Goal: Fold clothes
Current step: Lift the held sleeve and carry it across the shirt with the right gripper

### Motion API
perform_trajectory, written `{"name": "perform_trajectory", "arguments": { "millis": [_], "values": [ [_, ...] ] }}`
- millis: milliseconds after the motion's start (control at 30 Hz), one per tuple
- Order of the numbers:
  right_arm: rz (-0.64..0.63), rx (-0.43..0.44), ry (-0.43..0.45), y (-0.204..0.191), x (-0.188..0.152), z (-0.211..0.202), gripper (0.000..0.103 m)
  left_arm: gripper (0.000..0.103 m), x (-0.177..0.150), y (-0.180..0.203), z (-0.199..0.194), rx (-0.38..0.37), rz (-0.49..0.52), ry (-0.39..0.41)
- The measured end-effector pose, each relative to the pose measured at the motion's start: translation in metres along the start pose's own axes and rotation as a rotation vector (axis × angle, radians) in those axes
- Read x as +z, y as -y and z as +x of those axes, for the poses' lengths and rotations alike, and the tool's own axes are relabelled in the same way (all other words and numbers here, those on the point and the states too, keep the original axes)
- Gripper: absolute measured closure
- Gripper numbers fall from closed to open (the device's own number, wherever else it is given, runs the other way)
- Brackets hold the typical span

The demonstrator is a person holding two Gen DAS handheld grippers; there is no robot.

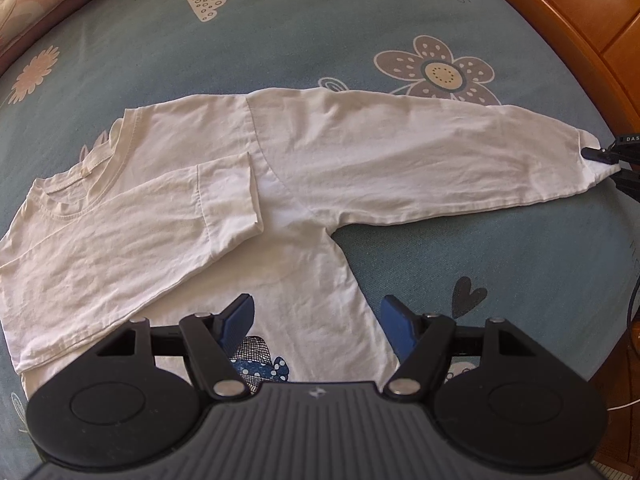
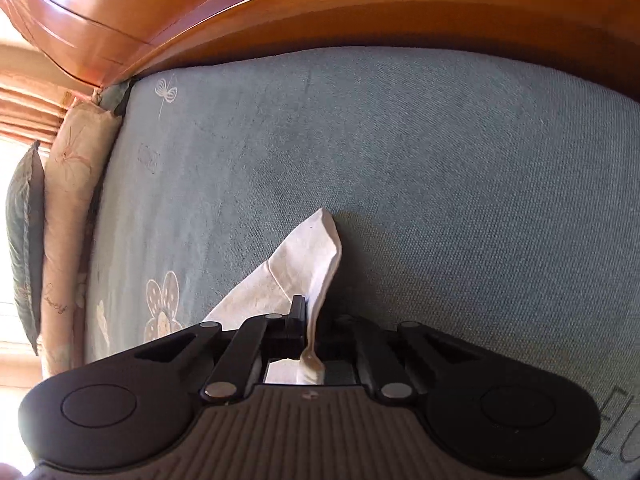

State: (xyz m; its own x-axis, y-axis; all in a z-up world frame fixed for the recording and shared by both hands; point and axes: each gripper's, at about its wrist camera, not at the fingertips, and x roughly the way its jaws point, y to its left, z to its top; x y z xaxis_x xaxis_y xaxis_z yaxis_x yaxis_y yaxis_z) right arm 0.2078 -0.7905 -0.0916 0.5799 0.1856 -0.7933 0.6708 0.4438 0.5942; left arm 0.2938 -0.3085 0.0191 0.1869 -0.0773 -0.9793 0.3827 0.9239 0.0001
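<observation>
Two grippers on one white shirt, spread on the blue bedsheet. Left gripper hovered over its hem, jaws wide apart, empty. Farther out, right gripper was clamped on the outstretched sleeve's cuff, near the wooden bed frame.

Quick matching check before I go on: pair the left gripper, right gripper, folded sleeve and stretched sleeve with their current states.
Things:
1. left gripper
2. right gripper
3. near sleeve
4. far sleeve

States:
A. stretched out flat on the bedsheet
B. open, above the shirt body
C. folded in across the chest
D. shut on the cuff

Pairs: 1-B, 2-D, 3-C, 4-A
</observation>
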Motion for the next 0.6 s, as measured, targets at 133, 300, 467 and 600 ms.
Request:
{"name": "perform_trajectory", "arguments": {
  "millis": [133, 300, 467, 600],
  "values": [
    [-0.095, -0.063, 0.005, -0.023, -0.003, -0.013, 0.099, 0.032, -0.004, -0.013, -0.005, 0.000, -0.027, 0.022],
    [-0.175, -0.074, 0.049, -0.065, -0.015, -0.038, 0.099, 0.032, -0.016, -0.039, -0.009, 0.018, -0.088, 0.032],
    [-0.262, -0.045, 0.070, -0.117, -0.035, -0.061, 0.099, 0.032, -0.031, -0.067, -0.017, 0.007, -0.136, 0.069],
    [-0.323, -0.049, 0.069, -0.162, -0.059, -0.068, 0.099, 0.032, -0.043, -0.091, -0.023, -0.005, -0.167, 0.088]
  ]
}}
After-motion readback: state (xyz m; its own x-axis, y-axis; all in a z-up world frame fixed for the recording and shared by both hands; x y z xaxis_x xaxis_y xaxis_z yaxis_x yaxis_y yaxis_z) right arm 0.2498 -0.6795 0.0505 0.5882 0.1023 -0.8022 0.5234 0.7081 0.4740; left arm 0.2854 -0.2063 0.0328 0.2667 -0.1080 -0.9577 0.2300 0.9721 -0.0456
